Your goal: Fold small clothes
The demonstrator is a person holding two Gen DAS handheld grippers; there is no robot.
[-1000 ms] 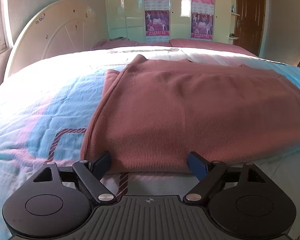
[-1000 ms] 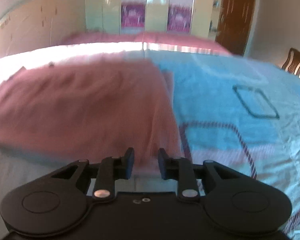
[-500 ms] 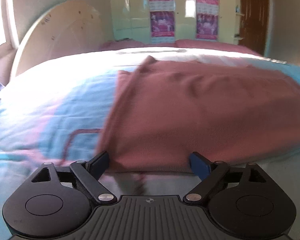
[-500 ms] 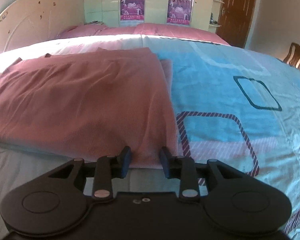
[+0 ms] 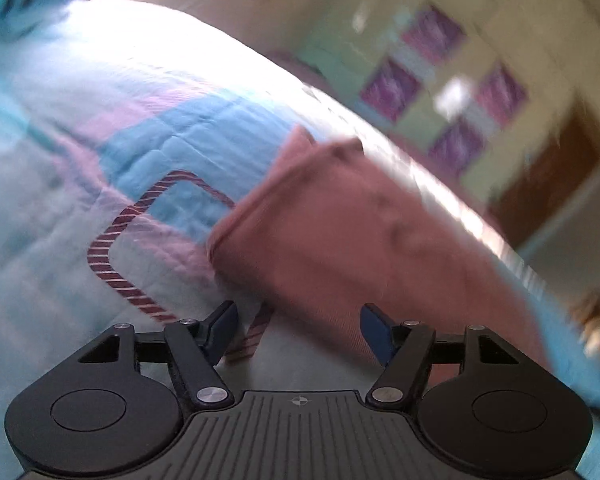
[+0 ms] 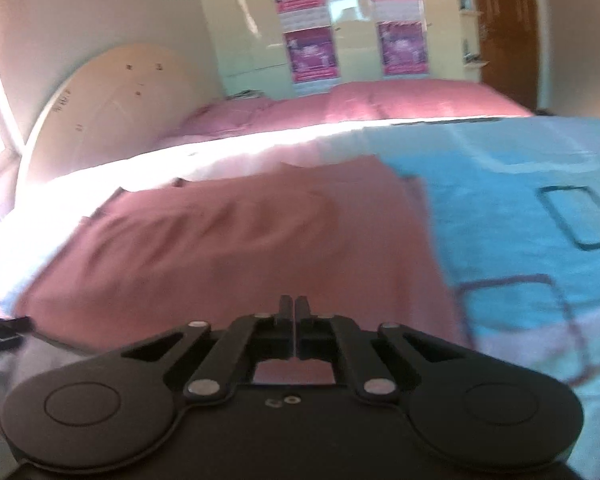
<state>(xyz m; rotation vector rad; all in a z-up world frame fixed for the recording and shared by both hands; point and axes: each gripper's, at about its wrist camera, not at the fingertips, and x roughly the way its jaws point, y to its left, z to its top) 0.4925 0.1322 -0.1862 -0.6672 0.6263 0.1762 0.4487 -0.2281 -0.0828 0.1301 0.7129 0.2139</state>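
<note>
A: Okay, status on the fold?

B: Partway, I'd say. The pink garment (image 6: 228,248) lies flat on the bed (image 6: 508,208), already a tidy rectangle with layered edges at its far corners. Looks like at least one fold is in. Can't tell how many.

A: Right side?

B: The right gripper (image 6: 295,312) has its jaws fully together at the garment's near hem, towards its right corner. The fingers (image 6: 286,308) sit over the pink cloth. Whether a layer is pinched between them I can't see; the view is blurred and the tips hide the seam. My guess is it has the hem.

A: Left?

B: The left gripper (image 5: 298,326) is tilted, its view rolled over. Jaws apart and closing. The garment's near left corner (image 5: 340,264) sits just ahead of them, its edge reaching in beside the right-hand finger (image 5: 374,330). The pads don't press on it yet. Striped quilt pattern (image 5: 140,248) shows through the rest of the gap.

A: So what's left?

B: Left needs to finish its grab on that corner. Then probably both lift the near hem and carry it over to the far edge. Maybe one more fold after. Nothing is raised off the bed yet.
</note>
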